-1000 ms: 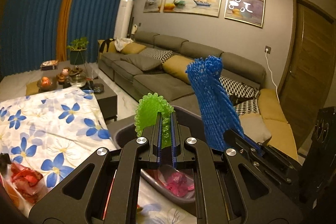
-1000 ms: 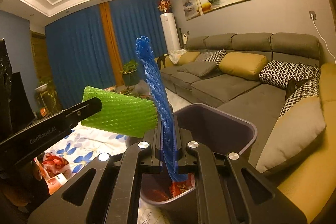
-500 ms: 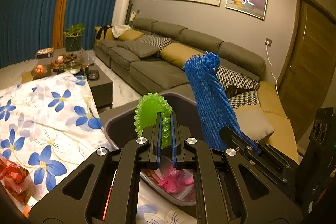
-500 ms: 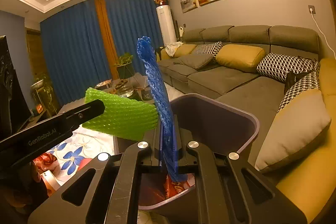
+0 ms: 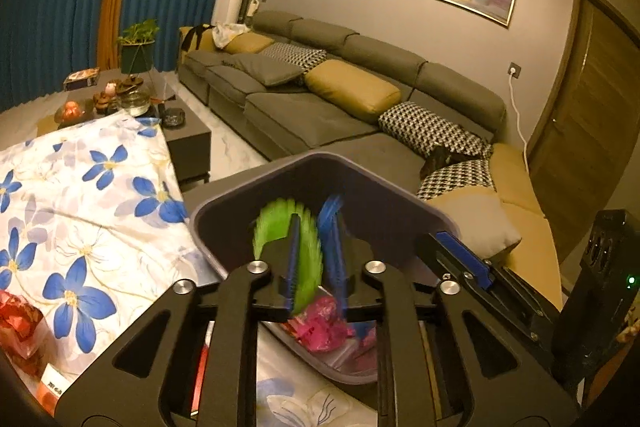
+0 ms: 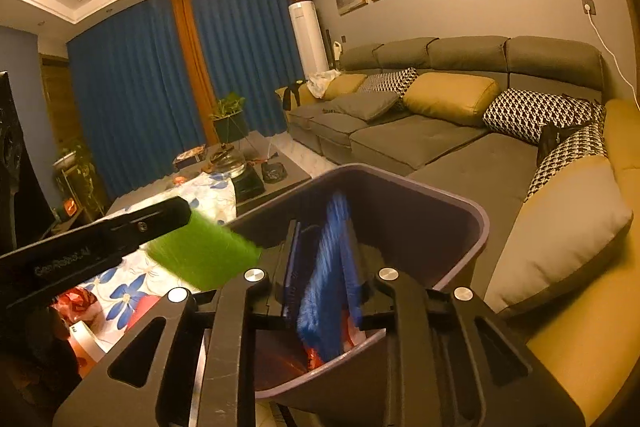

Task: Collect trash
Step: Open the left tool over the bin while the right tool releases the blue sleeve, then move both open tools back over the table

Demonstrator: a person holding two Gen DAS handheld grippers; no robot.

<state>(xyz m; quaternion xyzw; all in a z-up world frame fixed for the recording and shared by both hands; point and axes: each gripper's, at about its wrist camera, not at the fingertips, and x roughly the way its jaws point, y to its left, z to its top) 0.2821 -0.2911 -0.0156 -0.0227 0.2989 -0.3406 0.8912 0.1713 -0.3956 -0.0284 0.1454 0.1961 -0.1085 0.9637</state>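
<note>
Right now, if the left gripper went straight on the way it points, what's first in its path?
The green foam net between its jaws aside, the left gripper, just opened, aims into the bin. Likely first contact: the bin's far inner wall or the pink trash inside; depth is unclear.

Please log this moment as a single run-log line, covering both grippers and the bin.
left gripper: jaws just opening, green foam net blurred between | right gripper: jaws just opening, blue foam net blurred between | both over trash bin

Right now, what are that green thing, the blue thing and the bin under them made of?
Green piece and blue piece: probably soft foam netting; both are motion-blurred, so the mesh is only hinted at. Bin: likely moulded plastic, dark with a matte, smooth wall and rounded rim.
</note>
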